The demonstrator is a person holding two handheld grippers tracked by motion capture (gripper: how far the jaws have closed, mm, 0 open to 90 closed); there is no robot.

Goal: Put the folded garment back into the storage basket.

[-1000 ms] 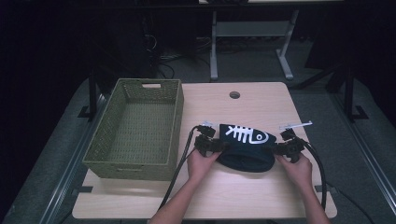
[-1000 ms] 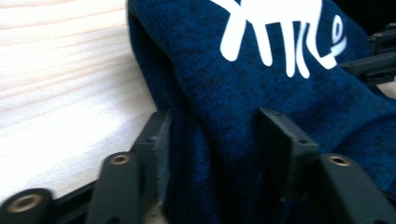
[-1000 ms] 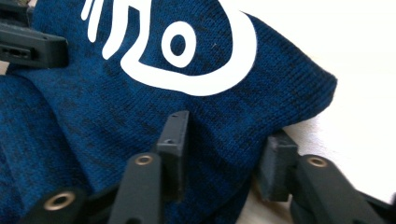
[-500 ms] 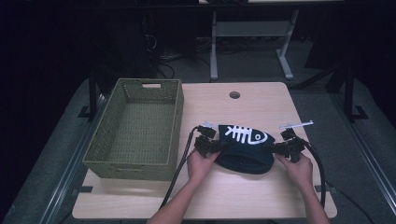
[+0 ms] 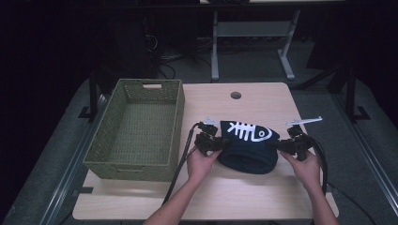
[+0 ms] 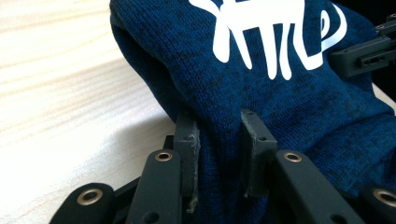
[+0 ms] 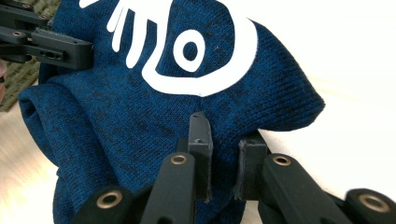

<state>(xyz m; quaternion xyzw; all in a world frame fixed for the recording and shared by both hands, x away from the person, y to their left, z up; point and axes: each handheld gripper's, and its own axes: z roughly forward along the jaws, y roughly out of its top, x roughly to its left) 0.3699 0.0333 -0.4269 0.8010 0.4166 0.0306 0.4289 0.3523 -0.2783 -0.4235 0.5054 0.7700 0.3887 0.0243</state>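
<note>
I am pinching the blue knitted hat (image 5: 248, 149) at both ends: my left gripper (image 5: 212, 142) is biting a fold of its left side, my right gripper (image 5: 290, 144) a fold of its right side. In the left gripper view my fingers (image 6: 187, 154) are pressing the knit between them, and in the right gripper view the pads (image 7: 201, 149) are squeezing a thin bunch of cloth in the same way. The hat is sitting in the middle of the table (image 5: 263, 96), nearer the front edge than the back, with its white fishbone print (image 5: 248, 131) facing up. The green woven basket (image 5: 139, 126) is standing along the table's left edge, just beside my left hand (image 5: 201, 164), with nothing in it.

I am judging this as the start of the lift: both grips are made, and the hat is sagging between them, its lower part seemingly touching the wood. The next move is calling for both hands to rise together, keeping the cloth taut enough not to slip, then to travel left over the basket's near wall before I let go.
</note>
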